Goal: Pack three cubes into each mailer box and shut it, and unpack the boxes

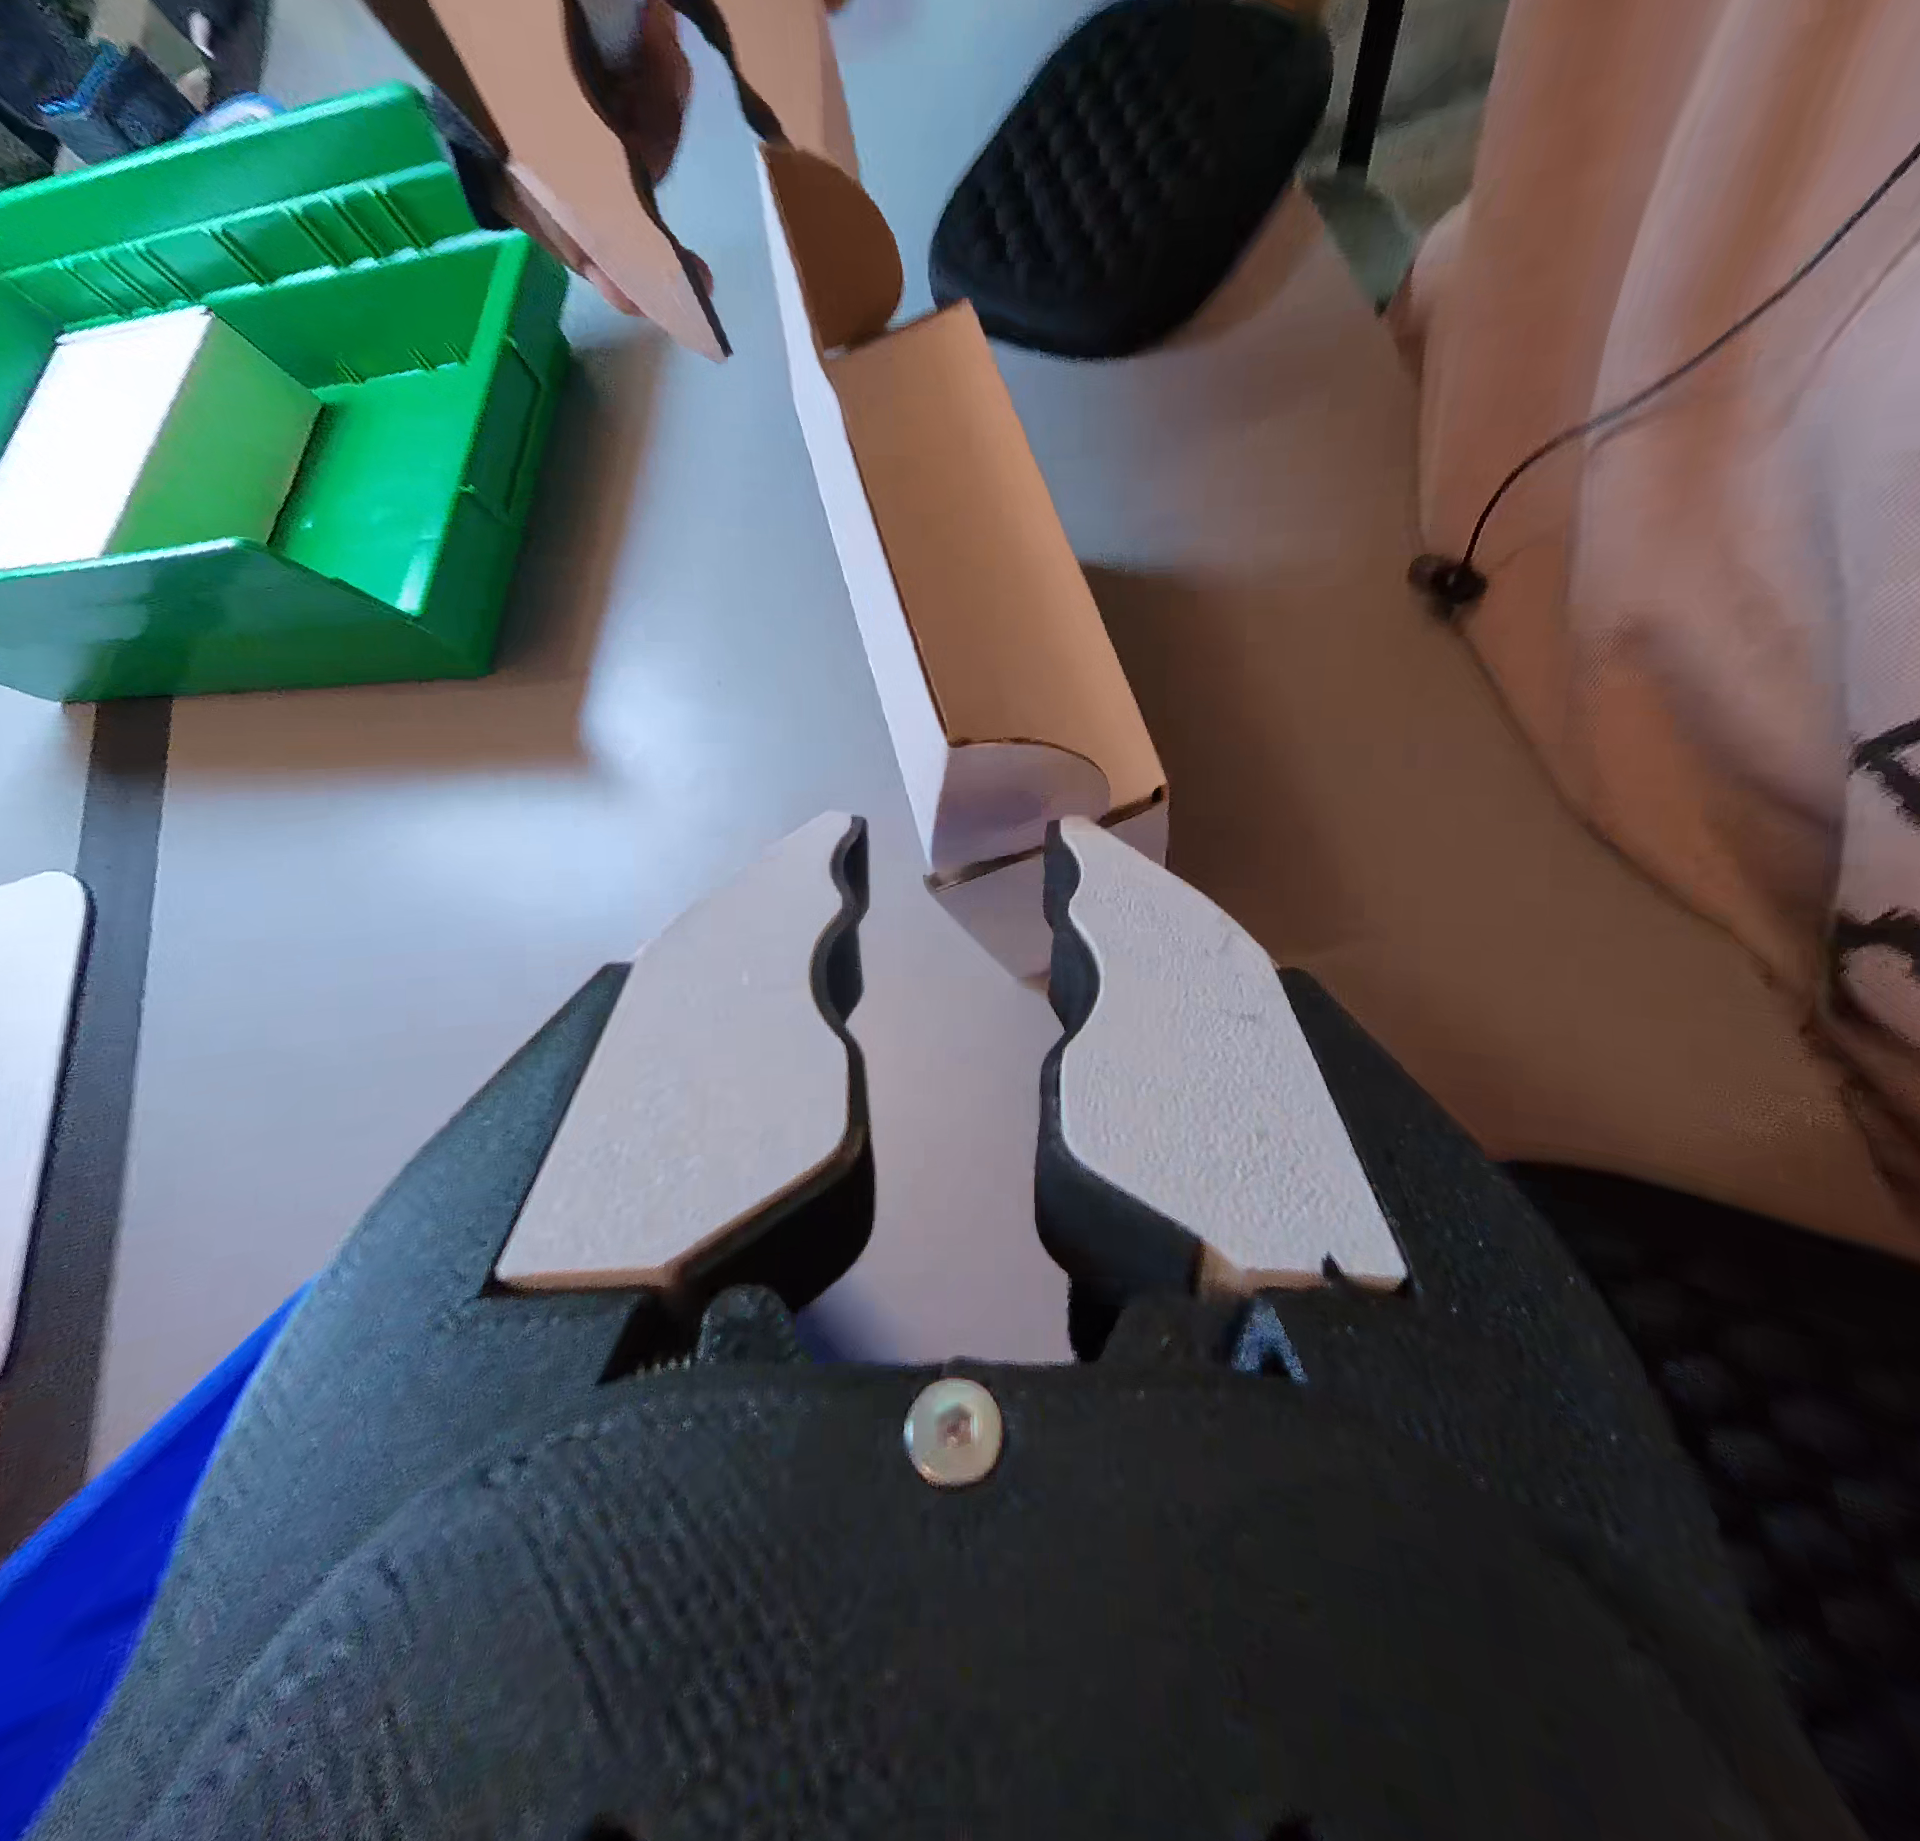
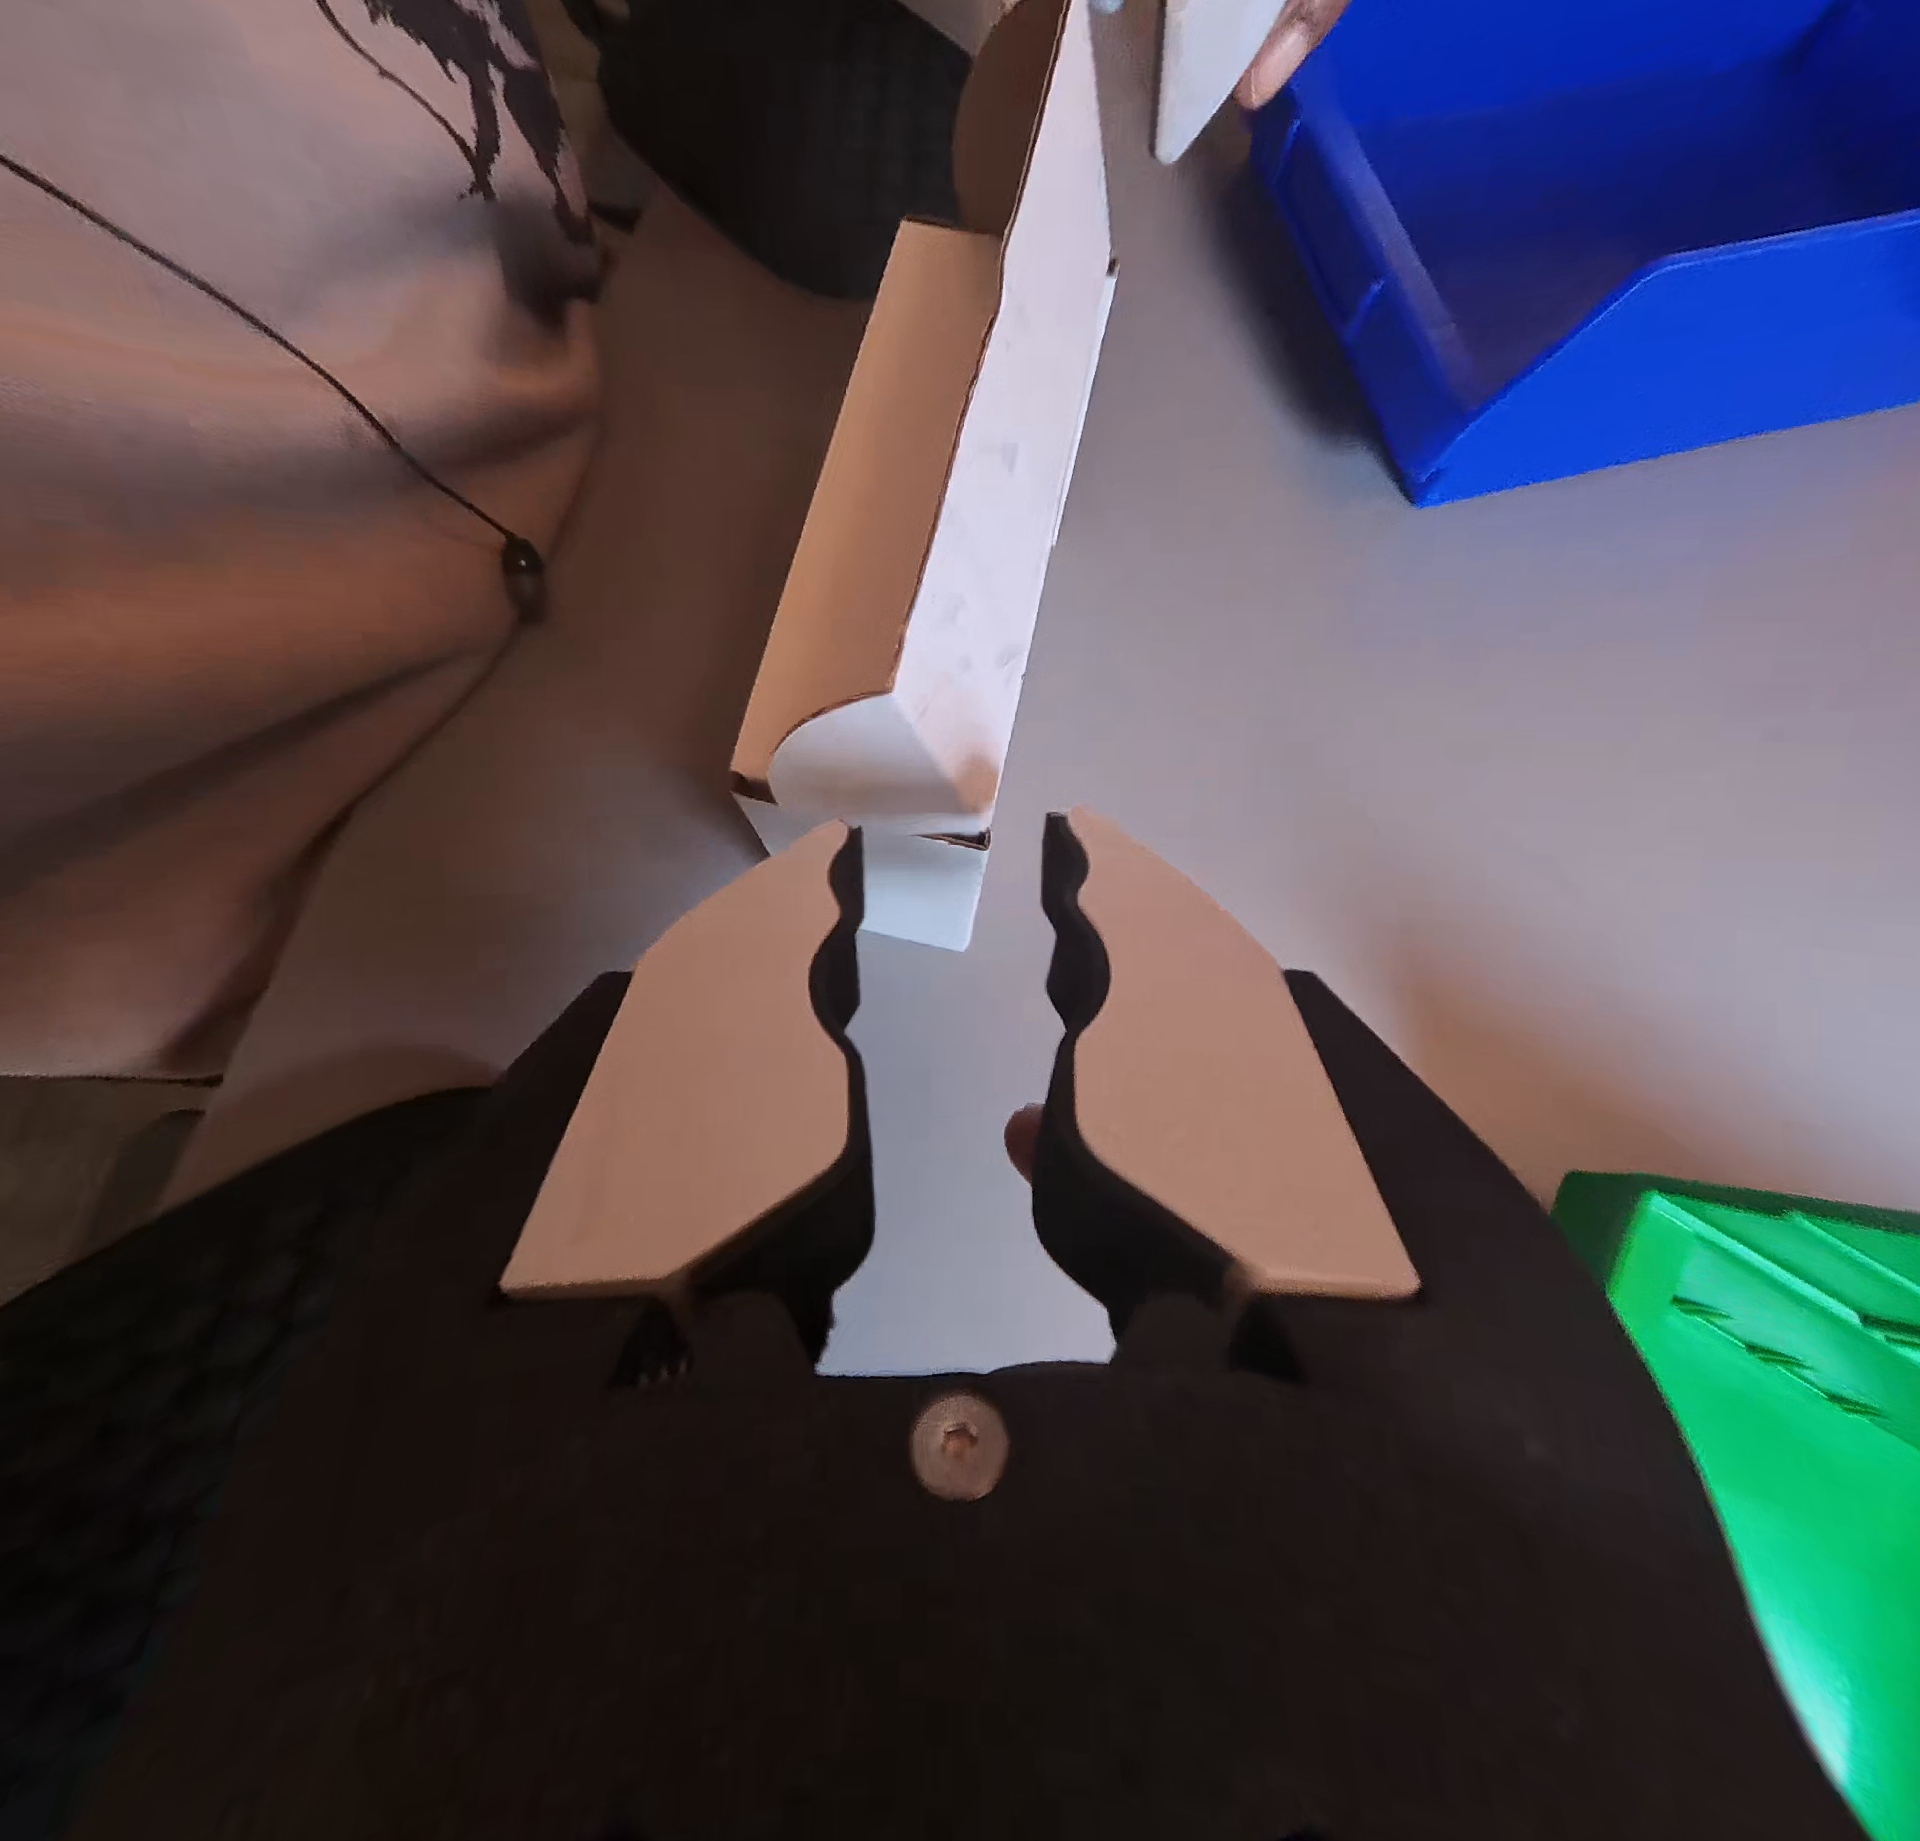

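Note:
A mailer box (image 1: 977, 544), white outside and brown inside, lies on the grey table along its front edge. Its lid is part raised, with a rounded flap at each end. No cubes show. My left gripper (image 1: 956, 841) is open, and the box's near end sits right at its fingertips. My right gripper (image 2: 951, 830) is open at the opposite end of the same box (image 2: 997, 503). The right gripper also shows at the top of the left wrist view (image 1: 743, 243), beside the box's far end. One finger (image 2: 1205, 56) of the left gripper shows at the top of the right wrist view.
A green bin (image 1: 416, 503) at the left holds a white closed box (image 1: 125, 441); the bin also shows in the right wrist view (image 2: 1766, 1428). A blue bin (image 2: 1621, 264) stands beyond the box. A person in a pink shirt (image 1: 1662, 441) and a black chair seat (image 1: 1122, 170) are close by the table edge. My right fingertips sit around 15 centimetres from my left ones.

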